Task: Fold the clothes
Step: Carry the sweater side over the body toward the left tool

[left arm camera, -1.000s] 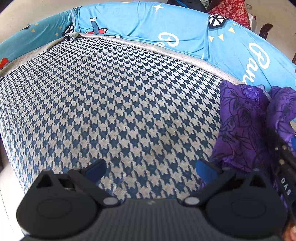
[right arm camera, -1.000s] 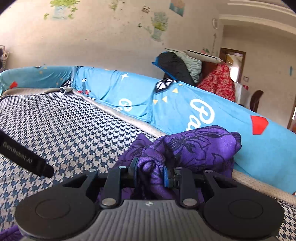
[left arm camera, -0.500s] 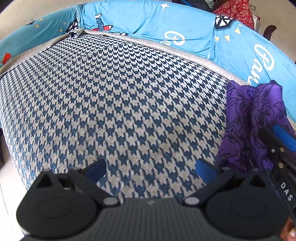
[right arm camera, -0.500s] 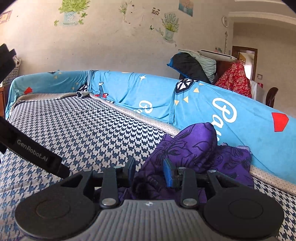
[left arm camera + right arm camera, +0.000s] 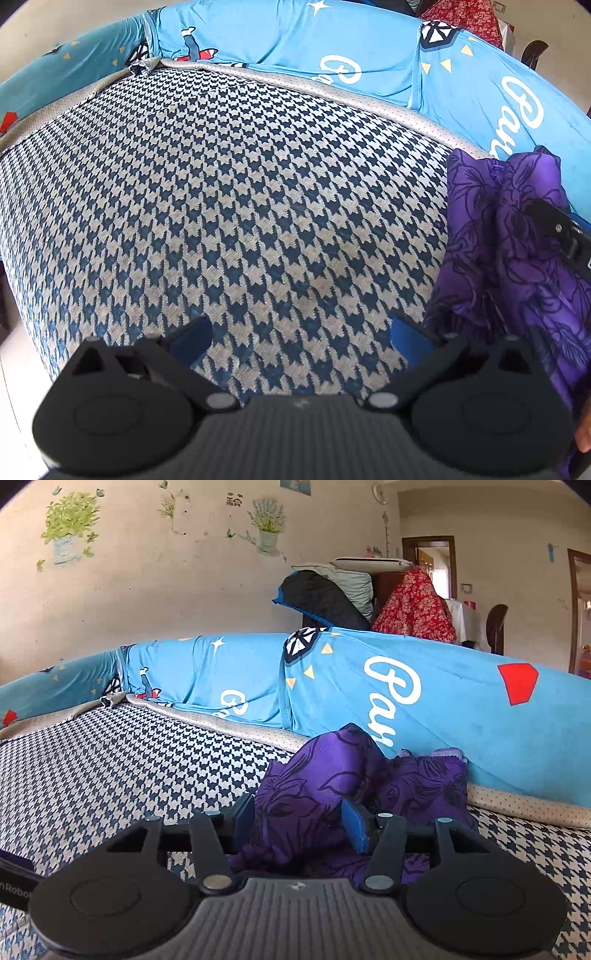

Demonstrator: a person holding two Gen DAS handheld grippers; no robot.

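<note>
Right gripper was half open around the purple shirt by the sofa's back edge; left gripper spread wide, empty.

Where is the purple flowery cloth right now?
The purple cloth lies bunched on the checked seat, against the blue backrest cover, between the right gripper fingers; the left wrist view shows it at far right.

Purple floral garment reads as thin cloth with a soft satin sheen, crumpled into folds. Under it, the houndstooth seat cover looks a coarse, matt woven fabric. Blue printed backrest cover is smooth, stretchy-looking cloth. Right gripper shows matt black plastic with ribbed grey housing and small shiny metal pivots; left gripper likewise.
</note>
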